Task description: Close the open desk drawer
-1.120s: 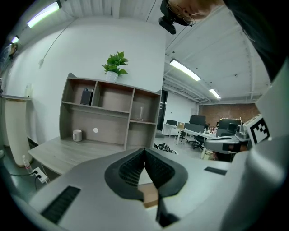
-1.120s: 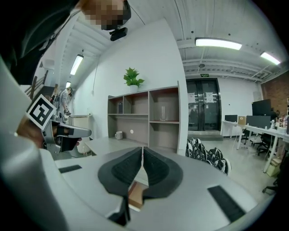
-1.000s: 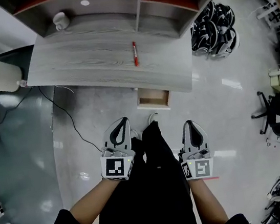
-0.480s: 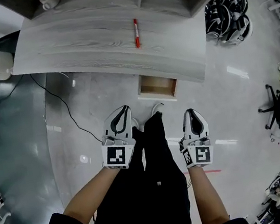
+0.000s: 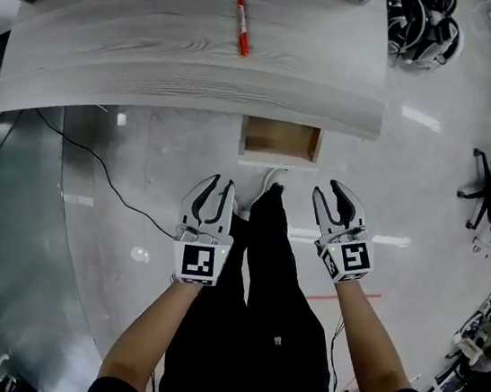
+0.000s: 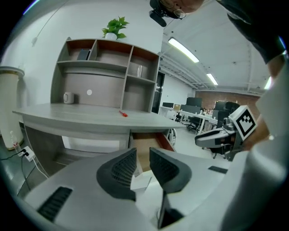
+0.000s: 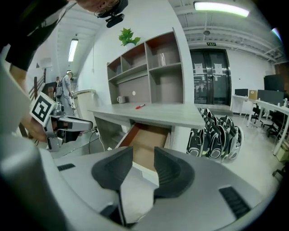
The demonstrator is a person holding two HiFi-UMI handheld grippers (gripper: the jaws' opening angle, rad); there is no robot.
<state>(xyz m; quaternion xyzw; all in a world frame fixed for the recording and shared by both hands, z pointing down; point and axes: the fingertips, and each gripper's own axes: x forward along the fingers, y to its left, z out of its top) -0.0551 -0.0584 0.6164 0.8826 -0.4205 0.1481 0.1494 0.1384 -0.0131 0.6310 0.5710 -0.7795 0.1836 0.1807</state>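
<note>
Drawer (image 5: 278, 139) juts past desk's (image 5: 163, 57) near edge, bottom bare; open floor (image 5: 156, 171) lies before left gripper (image 5: 216, 186) and right gripper (image 5: 334, 189), jaws opening on nothing.

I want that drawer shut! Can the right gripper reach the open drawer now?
Probably yes. The right gripper points at the open drawer, with only floor between them and nothing blocking the way. Its fingers are opening, with nothing between them.
</note>
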